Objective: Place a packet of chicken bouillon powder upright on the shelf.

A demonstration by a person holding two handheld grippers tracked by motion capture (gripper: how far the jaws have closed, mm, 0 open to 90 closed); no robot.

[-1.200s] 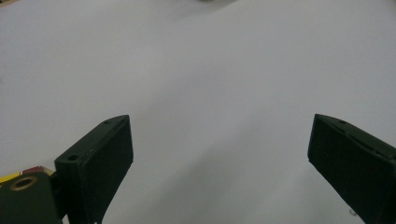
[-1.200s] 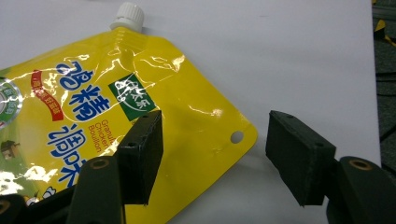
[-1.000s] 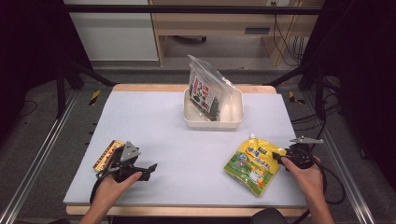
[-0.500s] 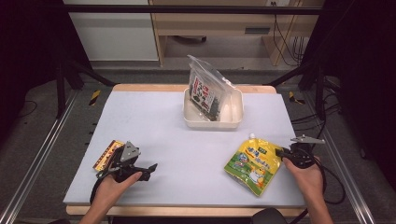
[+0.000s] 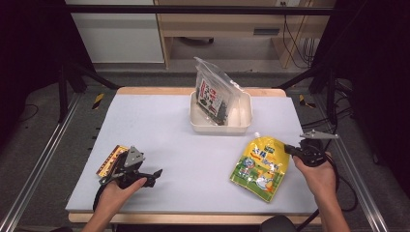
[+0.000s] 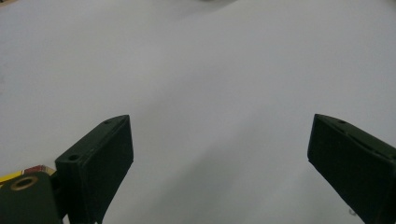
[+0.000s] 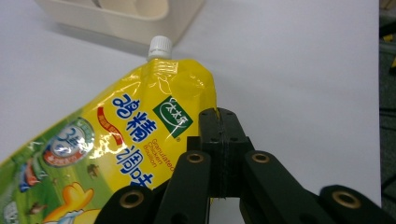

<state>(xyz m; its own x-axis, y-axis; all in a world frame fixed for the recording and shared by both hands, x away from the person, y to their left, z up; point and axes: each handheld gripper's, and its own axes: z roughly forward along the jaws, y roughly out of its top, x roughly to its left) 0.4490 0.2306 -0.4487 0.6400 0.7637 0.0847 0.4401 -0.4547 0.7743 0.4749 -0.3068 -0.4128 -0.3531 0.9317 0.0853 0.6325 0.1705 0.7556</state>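
A yellow spouted pouch (image 5: 261,162) with a white cap (image 7: 160,46) lies on the grey table mat (image 5: 193,145) at the front right. My right gripper (image 5: 290,150) has just been closing, and its jaws now stand together, pinching the pouch's right edge (image 7: 212,116) near the top corner. My left gripper (image 5: 155,174) rests low over the mat at the front left. Its jaws are open with nothing between them (image 6: 219,158). A small orange-and-red packet (image 5: 112,159) lies just behind the left hand.
A cream tray (image 5: 241,126) stands at the back middle of the mat, with a clear bag of dark snacks (image 5: 212,94) leaning upright in it. Metal frame rails run along both sides of the table.
The right gripper's jaws have come together on the pouch's edge, and the right hand has risen a little. The left hand and gripper have stayed in place.
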